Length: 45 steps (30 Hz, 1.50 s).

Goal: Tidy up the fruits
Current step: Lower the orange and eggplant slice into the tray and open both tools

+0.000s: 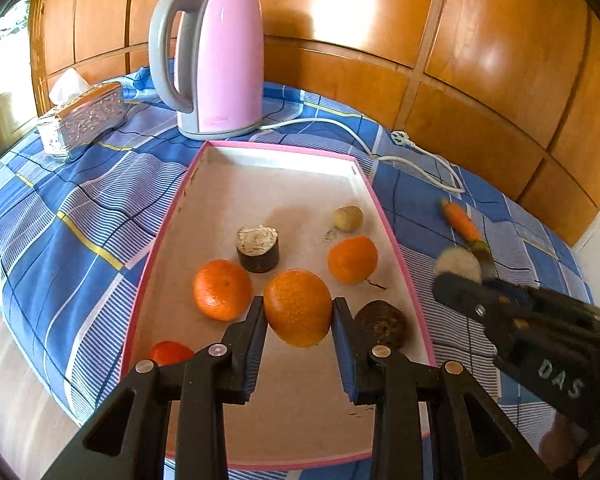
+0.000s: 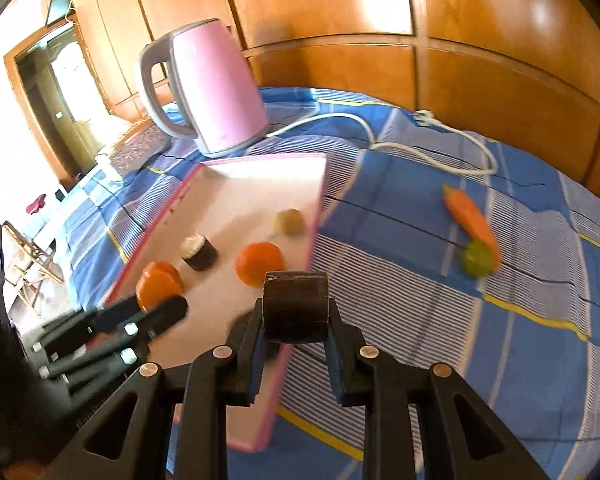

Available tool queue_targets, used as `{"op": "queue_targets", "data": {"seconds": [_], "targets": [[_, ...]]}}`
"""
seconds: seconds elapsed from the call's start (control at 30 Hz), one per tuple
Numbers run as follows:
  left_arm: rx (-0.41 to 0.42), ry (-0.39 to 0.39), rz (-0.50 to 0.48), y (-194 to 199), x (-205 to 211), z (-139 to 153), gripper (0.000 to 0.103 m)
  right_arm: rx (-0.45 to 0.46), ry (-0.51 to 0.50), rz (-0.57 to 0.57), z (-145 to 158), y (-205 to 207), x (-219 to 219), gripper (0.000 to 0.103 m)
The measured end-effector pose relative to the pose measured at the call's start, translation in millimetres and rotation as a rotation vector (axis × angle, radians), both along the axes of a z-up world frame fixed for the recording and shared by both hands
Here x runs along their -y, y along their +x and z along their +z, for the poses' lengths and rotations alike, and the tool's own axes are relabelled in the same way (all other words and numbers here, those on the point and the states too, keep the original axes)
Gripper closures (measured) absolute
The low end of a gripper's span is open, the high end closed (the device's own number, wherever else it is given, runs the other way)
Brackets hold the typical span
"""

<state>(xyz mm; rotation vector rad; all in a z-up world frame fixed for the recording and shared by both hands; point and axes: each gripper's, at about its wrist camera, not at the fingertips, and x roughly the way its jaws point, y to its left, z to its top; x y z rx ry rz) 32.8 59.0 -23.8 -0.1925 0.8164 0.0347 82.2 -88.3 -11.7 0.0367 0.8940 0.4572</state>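
My left gripper point(image 1: 299, 306) is shut on an orange point(image 1: 298, 308), held just above the pink-rimmed tray point(image 1: 276, 152). On the tray lie two more oranges point(image 1: 222, 290) point(image 1: 352, 260), a dark cylinder with a pale top point(image 1: 258, 248), a small tan fruit point(image 1: 348, 218), a dark lump point(image 1: 382, 322) and a red fruit point(image 1: 168, 352). My right gripper point(image 2: 296, 308) is shut on a dark cylindrical piece point(image 2: 295, 306) over the tray's right rim point(image 2: 318, 208). The left gripper point(image 2: 152, 306) shows blurred at the left of the right wrist view.
A carrot point(image 2: 470, 214) and a green fruit point(image 2: 477, 258) lie on the blue plaid cloth point(image 2: 420, 280) right of the tray. A pink kettle point(image 1: 220, 60) with a white cord point(image 1: 420, 156) stands behind the tray. A tissue box point(image 1: 82, 120) sits far left, with wooden panels behind.
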Motion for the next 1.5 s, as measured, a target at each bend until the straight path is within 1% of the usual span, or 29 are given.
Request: {"op": "queue_targets", "data": {"seconds": [0.13, 0.33, 0.73, 0.9, 1.0, 1.07, 1.5], "targets": [[0.003, -0.002, 0.003, 0.1, -3.9, -0.8, 0.071, -0.007, 0.010, 0.015, 2.4, 10.1, -13.6, 0.077], [-0.004, -0.008, 0.015, 2.8, -8.5, -3.3, 0.070, -0.005, 0.014, 0.035, 3.9, 14.7, -26.3, 0.077], [-0.017, -0.011, 0.040, 6.7, -14.0, -6.7, 0.070, -0.017, 0.028, 0.033, 2.2, 19.0, -34.5, 0.077], [-0.027, -0.010, 0.052, 7.3, -16.5, -8.9, 0.069, -0.029, 0.043, 0.034, 0.1, 22.5, -38.0, 0.075], [-0.021, -0.006, 0.056, 6.7, -16.6, -8.1, 0.068, -0.029, 0.055, 0.028, -0.7, 22.8, -37.9, 0.074], [-0.011, -0.007, 0.054, 5.8, -16.6, -6.5, 0.065, -0.026, 0.053, 0.024, -0.5, 22.2, -37.4, 0.074], [-0.001, 0.002, 0.056, 0.9, -12.8, -2.6, 0.065, -0.038, 0.072, -0.027, -4.4, 7.6, -20.1, 0.074]]}}
